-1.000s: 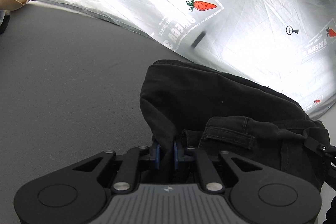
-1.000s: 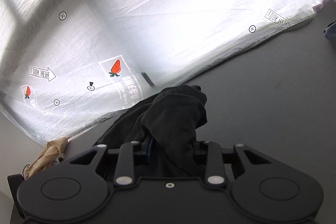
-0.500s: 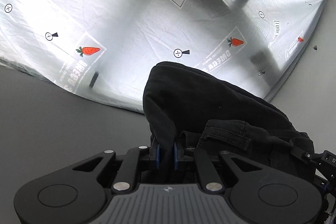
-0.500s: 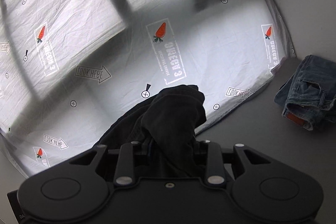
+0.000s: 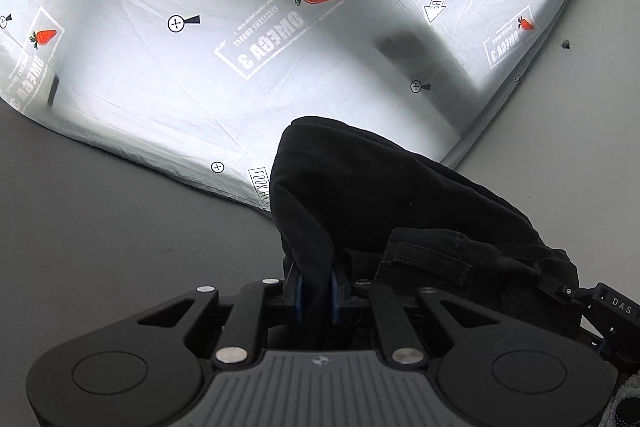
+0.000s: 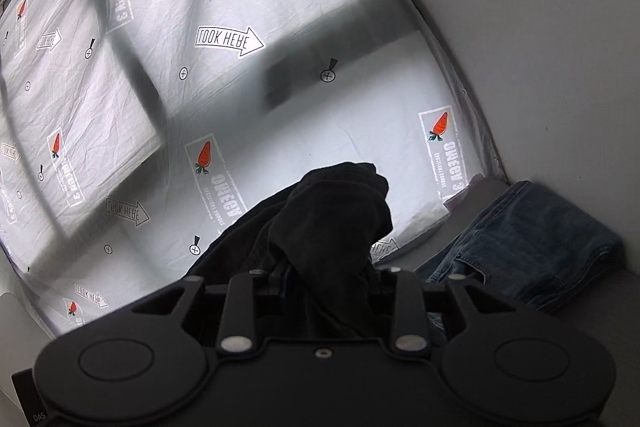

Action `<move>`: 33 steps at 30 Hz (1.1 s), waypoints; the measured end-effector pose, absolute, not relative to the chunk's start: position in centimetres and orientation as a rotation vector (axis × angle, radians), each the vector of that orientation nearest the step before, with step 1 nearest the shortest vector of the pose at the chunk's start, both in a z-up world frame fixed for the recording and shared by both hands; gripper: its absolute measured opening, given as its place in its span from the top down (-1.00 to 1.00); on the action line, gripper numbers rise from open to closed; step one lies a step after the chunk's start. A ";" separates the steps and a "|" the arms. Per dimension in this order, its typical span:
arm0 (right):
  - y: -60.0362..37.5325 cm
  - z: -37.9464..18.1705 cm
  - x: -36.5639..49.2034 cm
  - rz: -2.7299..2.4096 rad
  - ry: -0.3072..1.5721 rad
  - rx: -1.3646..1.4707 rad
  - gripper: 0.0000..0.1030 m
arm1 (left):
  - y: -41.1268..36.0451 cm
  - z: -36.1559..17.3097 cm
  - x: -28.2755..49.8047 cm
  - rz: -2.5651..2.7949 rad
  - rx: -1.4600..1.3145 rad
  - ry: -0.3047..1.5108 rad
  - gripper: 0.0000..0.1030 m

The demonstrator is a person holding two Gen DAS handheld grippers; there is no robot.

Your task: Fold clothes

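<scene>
A black garment, with a belt loop and waistband showing, hangs bunched between both grippers and is lifted off the grey table. My left gripper is shut on a fold of it, the blue pads pinching the cloth. In the right wrist view the same black garment drapes over my right gripper, which is shut on it; its fingertips are hidden by the fabric. The right gripper's black body peeks in at the lower right of the left wrist view.
A backlit white sheet printed with carrots and arrows stands behind the table. Folded blue jeans lie on the table at the right, by a pale wall.
Both grippers have tilted upward and swung with the black garment in them. More of the printed sheet fills the views, and the blue jeans have come closer in the right wrist view.
</scene>
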State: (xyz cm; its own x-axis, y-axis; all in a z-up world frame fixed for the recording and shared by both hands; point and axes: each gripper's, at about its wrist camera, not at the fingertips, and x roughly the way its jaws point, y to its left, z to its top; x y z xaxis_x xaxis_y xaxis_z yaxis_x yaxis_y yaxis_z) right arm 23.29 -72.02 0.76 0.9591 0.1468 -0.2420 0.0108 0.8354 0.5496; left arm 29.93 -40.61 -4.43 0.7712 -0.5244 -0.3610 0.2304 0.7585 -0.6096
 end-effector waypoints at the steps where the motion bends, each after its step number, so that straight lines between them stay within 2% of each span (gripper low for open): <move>1: -73.8 0.8 24.1 0.077 0.291 0.572 0.37 | -42.5 -4.5 30.2 -0.435 -0.582 0.564 0.76; 7: -84.6 1.1 29.2 0.101 0.347 0.525 0.36 | -52.8 -5.0 34.0 -0.480 -0.470 0.556 0.72; 11: -91.4 1.1 32.7 0.111 0.386 0.492 0.35 | -57.4 -6.9 38.1 -0.493 -0.461 0.612 0.72; 14: -92.9 -0.7 37.5 0.097 0.436 0.411 0.34 | -59.7 -9.2 41.4 -0.484 -0.440 0.682 0.70; 18: -93.6 -3.4 43.4 0.097 0.511 0.355 0.31 | -61.5 -12.3 45.5 -0.440 -0.429 0.756 0.70; 23: -92.0 -6.2 47.9 0.014 0.614 0.142 0.18 | -61.8 -15.3 47.8 -0.421 -0.385 0.802 0.69; 26: -91.5 -6.4 49.1 0.019 0.625 0.066 0.10 | -61.1 -16.0 48.7 -0.407 -0.382 0.809 0.68; 33: -91.4 -5.0 49.7 0.064 0.628 0.032 0.08 | -60.3 -16.2 48.9 -0.412 -0.382 0.812 0.64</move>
State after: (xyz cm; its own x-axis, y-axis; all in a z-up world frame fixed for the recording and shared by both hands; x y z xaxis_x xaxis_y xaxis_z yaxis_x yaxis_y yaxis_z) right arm 49.73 -91.41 -4.98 0.8075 0.0692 -0.5857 -0.0498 0.9976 0.0491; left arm 48.86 -60.28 -16.20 0.6183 -0.4913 -0.6135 0.2053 0.8544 -0.4773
